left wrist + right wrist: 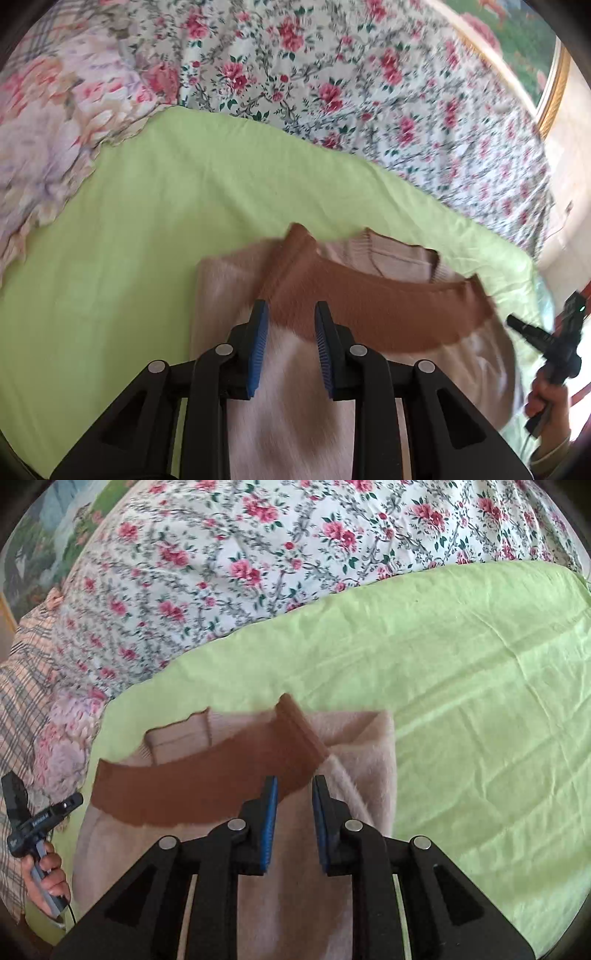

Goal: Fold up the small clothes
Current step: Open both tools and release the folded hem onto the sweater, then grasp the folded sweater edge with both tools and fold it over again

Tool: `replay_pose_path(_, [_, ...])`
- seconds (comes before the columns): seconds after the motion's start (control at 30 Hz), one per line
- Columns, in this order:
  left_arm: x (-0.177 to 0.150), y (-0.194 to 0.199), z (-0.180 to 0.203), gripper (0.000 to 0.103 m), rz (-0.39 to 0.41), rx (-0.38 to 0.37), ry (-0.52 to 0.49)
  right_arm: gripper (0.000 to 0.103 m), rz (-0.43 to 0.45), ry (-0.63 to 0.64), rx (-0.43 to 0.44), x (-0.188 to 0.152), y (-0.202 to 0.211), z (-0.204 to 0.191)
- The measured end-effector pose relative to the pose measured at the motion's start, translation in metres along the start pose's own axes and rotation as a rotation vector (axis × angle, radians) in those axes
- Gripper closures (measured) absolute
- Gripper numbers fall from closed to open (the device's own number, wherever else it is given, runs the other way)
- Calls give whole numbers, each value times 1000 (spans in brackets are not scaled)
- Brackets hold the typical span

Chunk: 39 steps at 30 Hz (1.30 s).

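Note:
A small fuzzy pale-pink sweater (291, 398) with a brown band (369, 302) across it lies on a lime-green sheet (129, 240). It looks partly folded, with its ribbed pink hem (399, 258) at the far side. My left gripper (291, 314) hovers over the sweater's left part, jaws open, nothing between them. In the right wrist view the same sweater (295, 886) and brown band (207, 786) lie below my right gripper (294, 788), which is open and empty over the sweater's right part. Each view shows the other hand-held gripper at its edge.
A floral quilt (332, 74) is bunched along the far side of the green sheet. A pastel floral pillow (48, 129) lies at the left. A gold-framed picture (554, 85) hangs at the far right. A checked cloth (26, 686) lies at the left in the right wrist view.

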<state>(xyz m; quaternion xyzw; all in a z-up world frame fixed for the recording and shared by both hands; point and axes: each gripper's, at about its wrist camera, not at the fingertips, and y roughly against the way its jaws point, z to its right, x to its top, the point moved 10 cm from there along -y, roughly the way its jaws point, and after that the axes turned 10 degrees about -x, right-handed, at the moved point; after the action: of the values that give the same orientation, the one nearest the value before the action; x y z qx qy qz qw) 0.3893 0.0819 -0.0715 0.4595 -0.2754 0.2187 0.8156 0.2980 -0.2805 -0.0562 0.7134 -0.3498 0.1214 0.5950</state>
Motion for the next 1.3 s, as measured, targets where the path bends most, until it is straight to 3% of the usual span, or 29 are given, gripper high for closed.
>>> replay_pose_path(0.3, [-106, 47, 55, 71, -63, -120, 49, 83, -53, -5, 107, -82, 46, -32])
replay_pose_path(0.4, [-141, 60, 68, 68, -82, -153, 111, 75, -78, -16, 127, -104, 54, -37])
replay_pose_path(0.67, [-208, 78, 66, 60, -118, -169, 235, 67, -95, -34, 152, -136, 76, -45])
replay_pose_path(0.73, [-213, 80, 61, 48, -110, -183, 269, 65, -95, -31, 163, -140, 80, -48])
replay_pose_path(0.93, [-200, 77, 48, 32, -64, -163, 313, 59, -100, -27, 177, -146, 84, -54])
replay_pose_path(1.3, [-140, 42, 4, 26, 76, -82, 414, 58, -109, -16, 204, -132, 71, -57])
